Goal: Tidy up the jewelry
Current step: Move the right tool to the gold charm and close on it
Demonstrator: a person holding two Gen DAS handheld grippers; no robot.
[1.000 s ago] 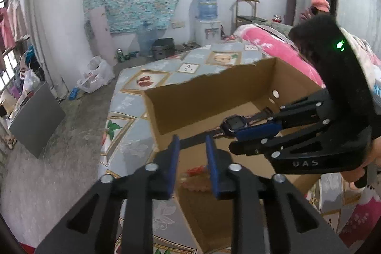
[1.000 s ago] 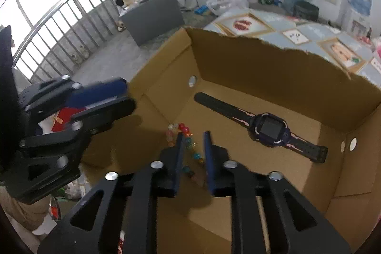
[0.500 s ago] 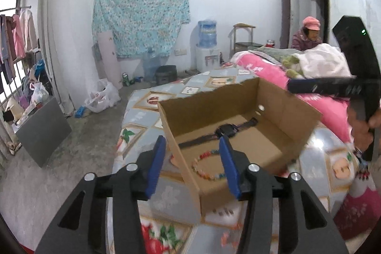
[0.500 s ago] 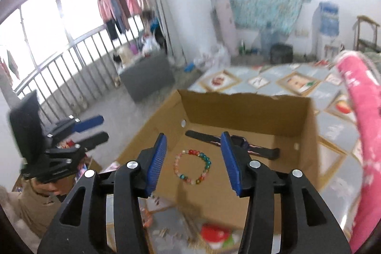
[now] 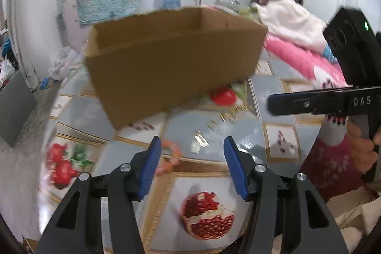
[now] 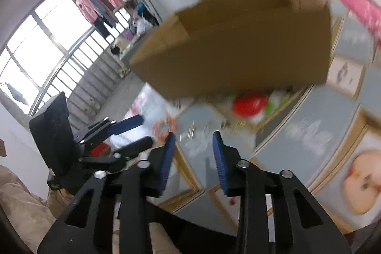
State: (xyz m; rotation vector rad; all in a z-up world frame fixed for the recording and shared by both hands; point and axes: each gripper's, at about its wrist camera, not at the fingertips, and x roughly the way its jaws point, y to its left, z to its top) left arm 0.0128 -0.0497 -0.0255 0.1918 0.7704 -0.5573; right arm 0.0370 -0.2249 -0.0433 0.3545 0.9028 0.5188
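Both hand-held grippers have been drawn back from the cardboard box [image 5: 171,58], now at 12 o'clock. The left hand-held gripper [image 5: 189,166] gapes empty; the right hand-held gripper [image 6: 193,160], just closing, is empty above the table [image 5: 214,144].

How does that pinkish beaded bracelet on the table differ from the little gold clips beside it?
The pink-orange beaded bracelet is a round loop, while the thin gold clips look like short straight bars. The bracelet is a single piece, whereas the clips are several, scattered apart. Both lie on the fruit-patterned tablecloth, outside the brown cardboard box.
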